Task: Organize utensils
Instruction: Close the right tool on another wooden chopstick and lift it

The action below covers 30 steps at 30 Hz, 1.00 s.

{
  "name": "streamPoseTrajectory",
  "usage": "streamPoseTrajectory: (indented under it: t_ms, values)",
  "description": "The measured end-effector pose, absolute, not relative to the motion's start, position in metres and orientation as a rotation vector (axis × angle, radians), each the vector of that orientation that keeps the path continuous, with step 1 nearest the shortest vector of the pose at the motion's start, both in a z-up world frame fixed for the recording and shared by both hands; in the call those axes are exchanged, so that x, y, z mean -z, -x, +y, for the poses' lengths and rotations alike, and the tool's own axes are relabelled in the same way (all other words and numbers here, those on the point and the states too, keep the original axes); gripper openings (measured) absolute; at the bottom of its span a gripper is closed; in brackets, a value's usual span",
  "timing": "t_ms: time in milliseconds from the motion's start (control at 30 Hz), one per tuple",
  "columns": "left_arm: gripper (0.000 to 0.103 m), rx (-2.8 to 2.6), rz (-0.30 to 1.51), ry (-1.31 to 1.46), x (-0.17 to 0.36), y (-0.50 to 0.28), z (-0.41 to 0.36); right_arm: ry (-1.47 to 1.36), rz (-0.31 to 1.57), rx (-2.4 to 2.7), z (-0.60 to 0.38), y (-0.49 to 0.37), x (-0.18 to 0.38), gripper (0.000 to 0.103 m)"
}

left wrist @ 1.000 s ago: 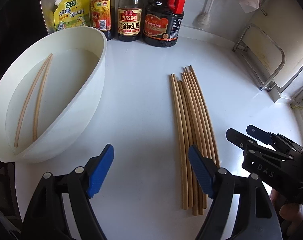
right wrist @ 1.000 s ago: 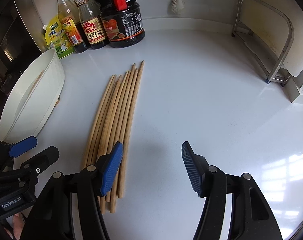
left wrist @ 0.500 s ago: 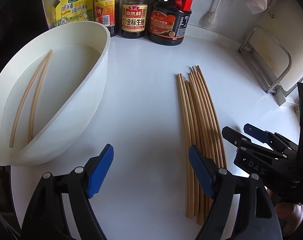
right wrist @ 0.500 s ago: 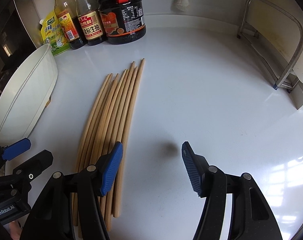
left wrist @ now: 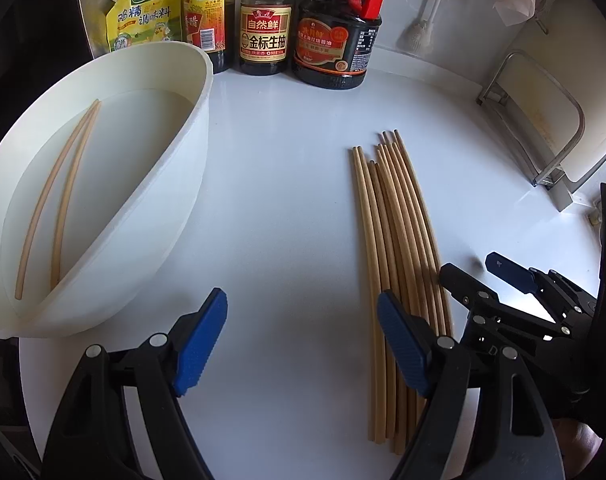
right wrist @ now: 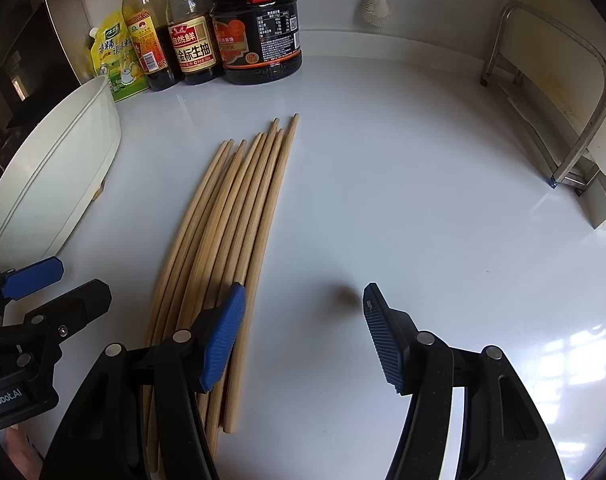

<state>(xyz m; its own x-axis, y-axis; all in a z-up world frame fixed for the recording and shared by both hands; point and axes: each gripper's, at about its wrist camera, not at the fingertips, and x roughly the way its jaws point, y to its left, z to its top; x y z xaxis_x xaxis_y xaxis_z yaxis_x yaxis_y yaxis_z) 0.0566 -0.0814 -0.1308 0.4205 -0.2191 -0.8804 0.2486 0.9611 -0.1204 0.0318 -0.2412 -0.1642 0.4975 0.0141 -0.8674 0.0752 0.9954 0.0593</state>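
Task thing: a bundle of wooden chopsticks lies flat on the white worktop, right of centre in the left wrist view; two more chopsticks already rest inside the white basin at the left.

Long axis: the bundle runs near to far, thick ends toward the person, tips toward the sauce bottles at the back; the sticks lie side by side and touching, fanned a little at the far tips.

Direction from the right hand-held gripper: the bundle sits to its left. Its left finger hangs over the bundle's right edge, and the gap between the fingers faces mostly bare worktop.

Direction from the left hand-held gripper: the bundle is at its right, under its right finger; the basin is near on its left.

Nearer hand: both are close to the near ends; by my judgement the right one is better placed to pick, needing a small shift leftward to straddle a stick.

Right hand-held gripper state: fingers wide apart, holding nothing; contact with the sticks cannot be told.

Left hand-held gripper state: fingers wide apart, empty.

Risk: closing across several sticks may take more than one.
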Motion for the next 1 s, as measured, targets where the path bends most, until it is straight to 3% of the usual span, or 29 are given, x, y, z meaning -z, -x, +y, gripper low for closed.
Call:
streamPoseTrajectory:
  t_ms: [467, 600, 733, 800, 1000]
  values:
    - [0.076, 0.295, 1.103, -0.039, 0.133, -0.058, -0.082, -0.063, 1.059, 0.033, -0.236, -0.031, 0.166, 0.058]
    - [0.076, 0.3, 1.107, -0.042, 0.134, -0.059, -0.084, -0.047, 1.055, 0.036, -0.237, -0.03, 0.167, 0.043]
    - [0.076, 0.303, 1.112, -0.038, 0.136, -0.06, -0.087, -0.045, 1.047, 0.022, -0.237, -0.028, 0.167, 0.017]
    - [0.076, 0.307, 1.111, -0.039, 0.137, -0.06, -0.09, -0.05, 1.049, 0.015, -0.239, -0.026, 0.167, 0.01]
    - [0.077, 0.308, 1.119, -0.063, 0.144, -0.061, -0.101, -0.061, 1.054, 0.01, -0.245, -0.012, 0.167, 0.008]
